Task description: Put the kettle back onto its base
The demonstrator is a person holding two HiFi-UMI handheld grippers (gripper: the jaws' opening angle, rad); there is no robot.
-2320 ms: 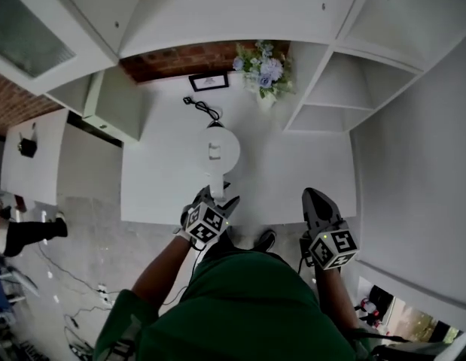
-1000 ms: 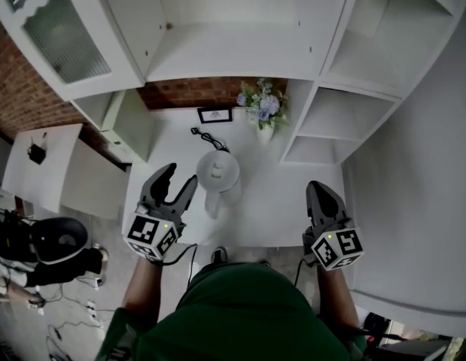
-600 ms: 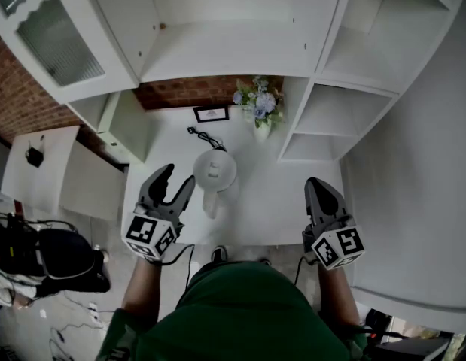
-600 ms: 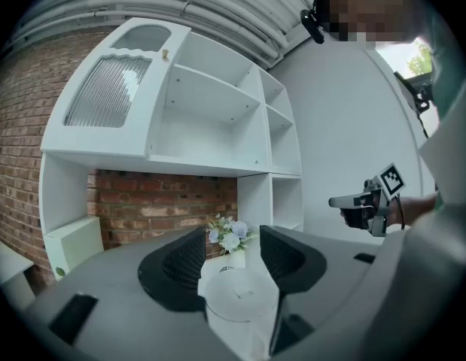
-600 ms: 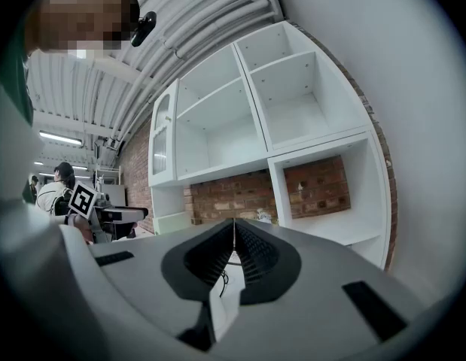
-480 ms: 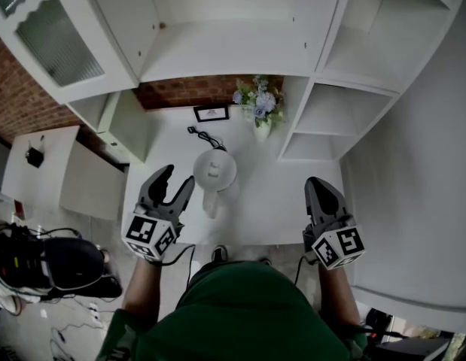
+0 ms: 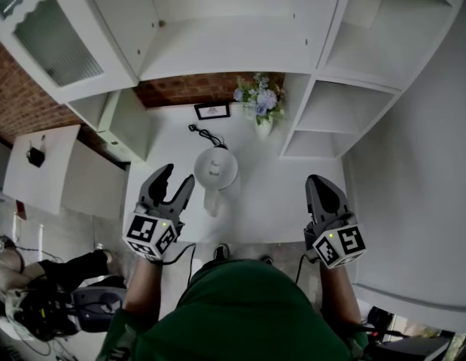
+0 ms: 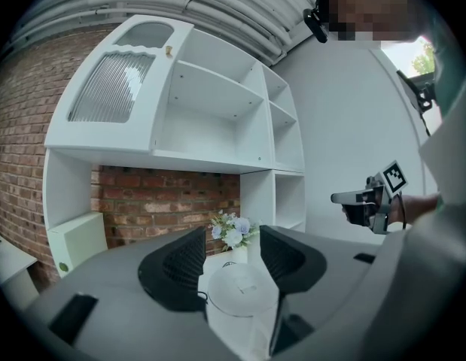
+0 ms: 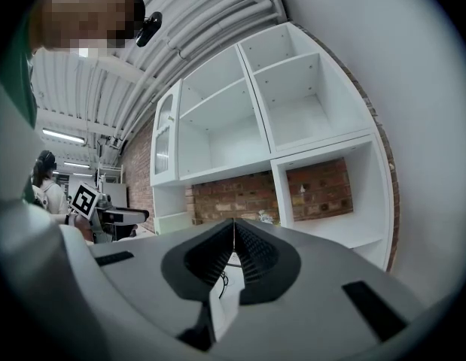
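The white kettle (image 7: 215,168) stands upright on the white table (image 7: 278,194), its handle (image 7: 211,201) pointing to the near edge. Its base is hidden beneath it; a black cord (image 7: 202,134) runs off behind. My left gripper (image 7: 176,177) hovers just left of the handle, open and holding nothing. In the left gripper view the kettle (image 8: 240,292) shows low between the spread jaws of the left gripper (image 8: 233,265). My right gripper (image 7: 317,180) is shut and empty over the table's right side, well clear of the kettle; in its own view the right gripper (image 9: 233,235) has its jaws pressed together.
A vase of flowers (image 7: 261,104) and a small framed picture (image 7: 212,111) stand at the back by the brick wall. White shelf cubbies (image 7: 323,119) flank the table on the right, a cabinet (image 7: 116,122) on the left. A person (image 7: 52,299) is low at the left.
About two seconds ago my left gripper was at the kettle's handle; it has since come off, opened and moved left. Over the last second both grippers stay still; the person at left has moved.
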